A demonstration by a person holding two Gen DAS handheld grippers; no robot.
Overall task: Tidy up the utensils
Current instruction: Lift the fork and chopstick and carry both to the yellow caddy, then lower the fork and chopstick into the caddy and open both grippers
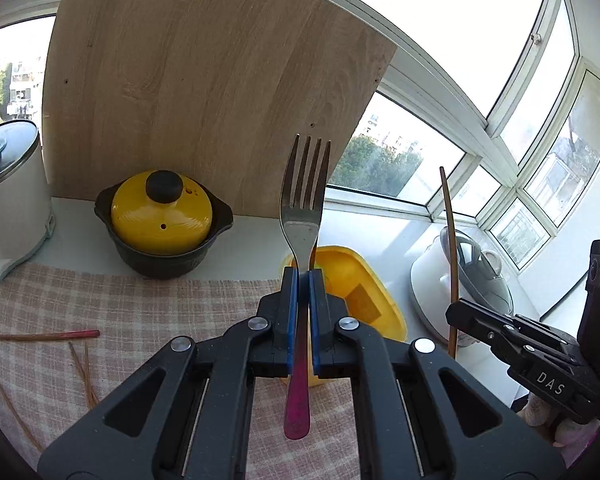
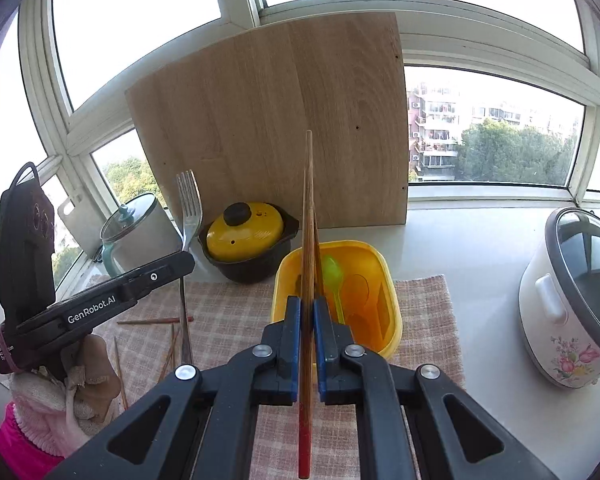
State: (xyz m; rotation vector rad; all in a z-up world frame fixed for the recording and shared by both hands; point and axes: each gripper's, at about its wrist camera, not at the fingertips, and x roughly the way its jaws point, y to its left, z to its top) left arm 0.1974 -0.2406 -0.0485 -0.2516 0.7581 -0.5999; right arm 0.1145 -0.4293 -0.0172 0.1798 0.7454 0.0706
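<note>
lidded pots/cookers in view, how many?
3. Yellow-lidded pot in front of the wooden board; glass-lidded pot to its left; floral cooker at the right. Others may sit outside the views.

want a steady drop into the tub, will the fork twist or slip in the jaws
Likely rigid: the pink-handled metal fork looks solid. It might pivot, since the left gripper pinches only its narrow neck. The smooth steel probably slides easily.
</note>
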